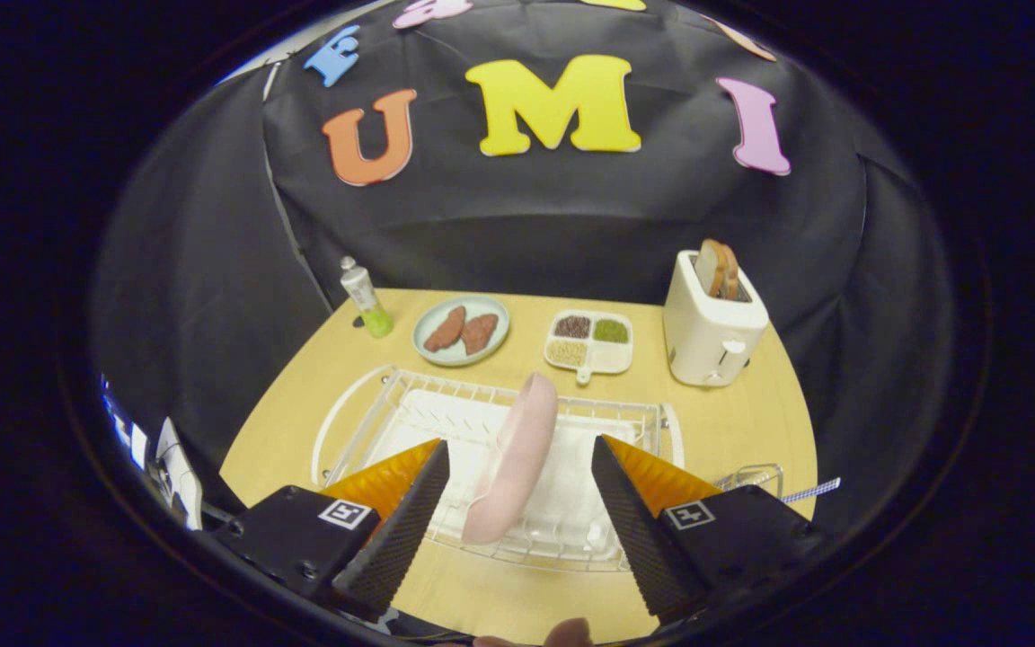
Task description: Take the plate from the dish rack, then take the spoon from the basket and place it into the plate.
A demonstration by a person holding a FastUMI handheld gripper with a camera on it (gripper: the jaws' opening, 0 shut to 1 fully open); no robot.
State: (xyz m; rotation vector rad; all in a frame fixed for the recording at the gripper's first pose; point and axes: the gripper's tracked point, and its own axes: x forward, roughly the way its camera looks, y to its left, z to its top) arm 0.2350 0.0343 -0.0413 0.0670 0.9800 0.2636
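Pink plate (513, 458) upright in dish rack (365, 422), between gripper (517, 485) jaws, spread apart

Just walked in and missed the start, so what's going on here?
A person is holding a gripper over a dish rack on a table. Its fingers are open, and a pink plate stands on edge in the rack between them, not yet gripped. A wire basket sits just beside the rack. Beyond the rack are a toaster, a plate of food, a divided tray and a tube.
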